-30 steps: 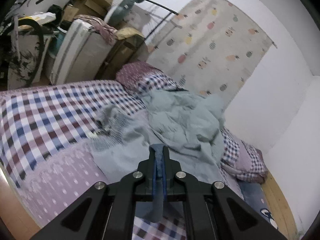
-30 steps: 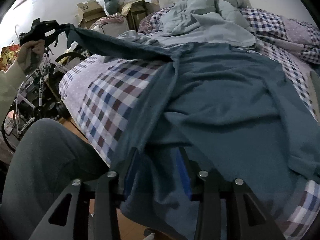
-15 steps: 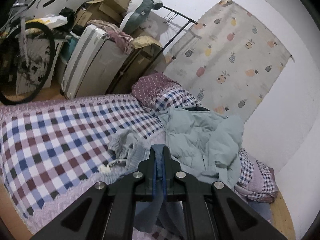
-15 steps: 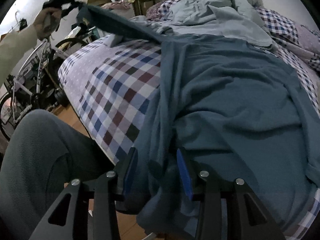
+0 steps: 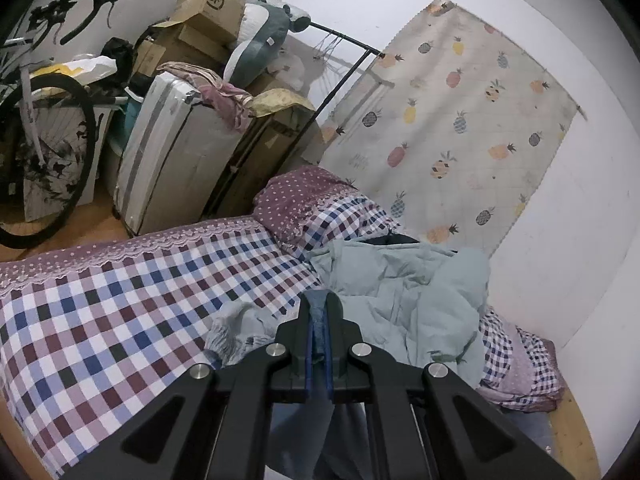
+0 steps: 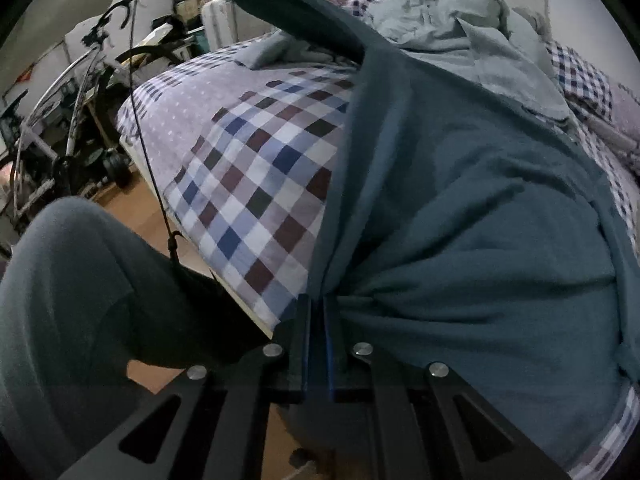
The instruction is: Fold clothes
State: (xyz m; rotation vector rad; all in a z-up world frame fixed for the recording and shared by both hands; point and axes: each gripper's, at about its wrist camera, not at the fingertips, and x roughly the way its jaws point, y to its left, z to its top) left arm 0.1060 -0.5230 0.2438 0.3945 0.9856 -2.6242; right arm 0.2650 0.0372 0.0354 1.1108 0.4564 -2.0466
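Folding has barely begun: the dark teal cotton garment (image 6: 460, 208) fills the frame's right, spread over the checked bedsheet (image 6: 256, 168), unfolded, left gripper (image 5: 319, 312) and right gripper (image 6: 318, 312) clamping its edge.

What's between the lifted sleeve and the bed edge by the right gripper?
Bare checked bedsheet; the dark teal garment's raised sleeve spans above it toward the right gripper. Right wrist view.

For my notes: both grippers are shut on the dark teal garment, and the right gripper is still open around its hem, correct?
Not quite. In the right wrist view the right gripper is shut on the garment; the left gripper is shut too.
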